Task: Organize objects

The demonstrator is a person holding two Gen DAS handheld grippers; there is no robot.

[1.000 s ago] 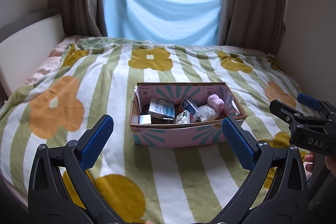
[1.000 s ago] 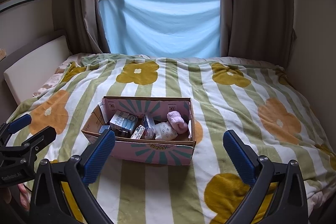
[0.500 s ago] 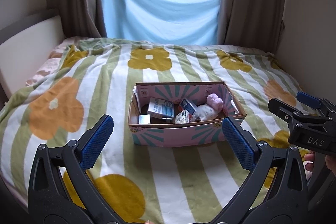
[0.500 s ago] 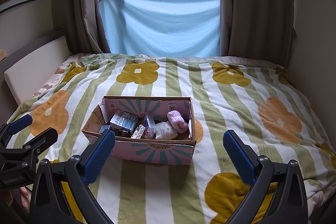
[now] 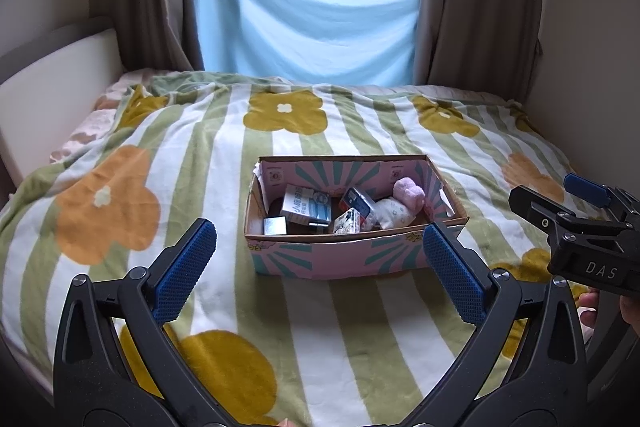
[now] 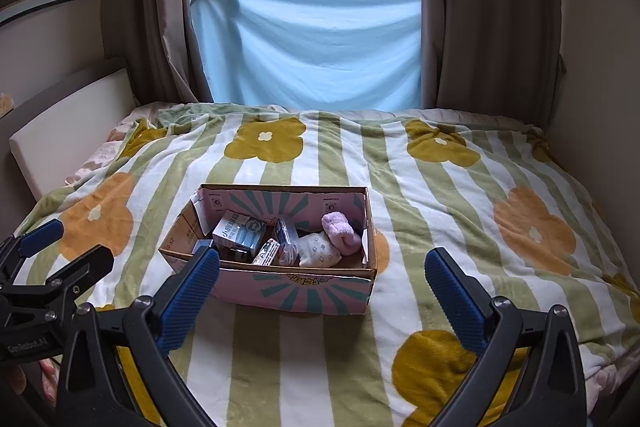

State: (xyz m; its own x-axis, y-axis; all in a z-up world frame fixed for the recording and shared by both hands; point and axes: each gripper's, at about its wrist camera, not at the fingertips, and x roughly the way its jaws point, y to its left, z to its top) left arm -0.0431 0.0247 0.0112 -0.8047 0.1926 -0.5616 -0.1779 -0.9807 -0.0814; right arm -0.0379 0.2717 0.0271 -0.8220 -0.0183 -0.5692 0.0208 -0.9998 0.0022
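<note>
Both pairs of blue-padded fingers spread wide with nothing between them: the left gripper (image 5: pixel 320 263) and the right gripper (image 6: pixel 322 293) hover low over the flowered blanket (image 6: pixel 460 187), short of the cardboard box (image 6: pixel 296 289). Inside the box lie a blue-and-white carton (image 6: pixel 240 233), small packets (image 6: pixel 286 241), a white patterned bundle (image 6: pixel 320 251) and a pink rolled cloth (image 6: pixel 340 229). Beyond the bed, a light blue sheet (image 6: pixel 312 43) hangs across the window between brown curtains (image 6: pixel 488 11).

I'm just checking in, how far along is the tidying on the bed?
Done: small packets and a pink sock sit in the cardboard box. In hand: nothing; left gripper and right gripper are open and short of the box. Left: no loose items show on the blanket.
</note>
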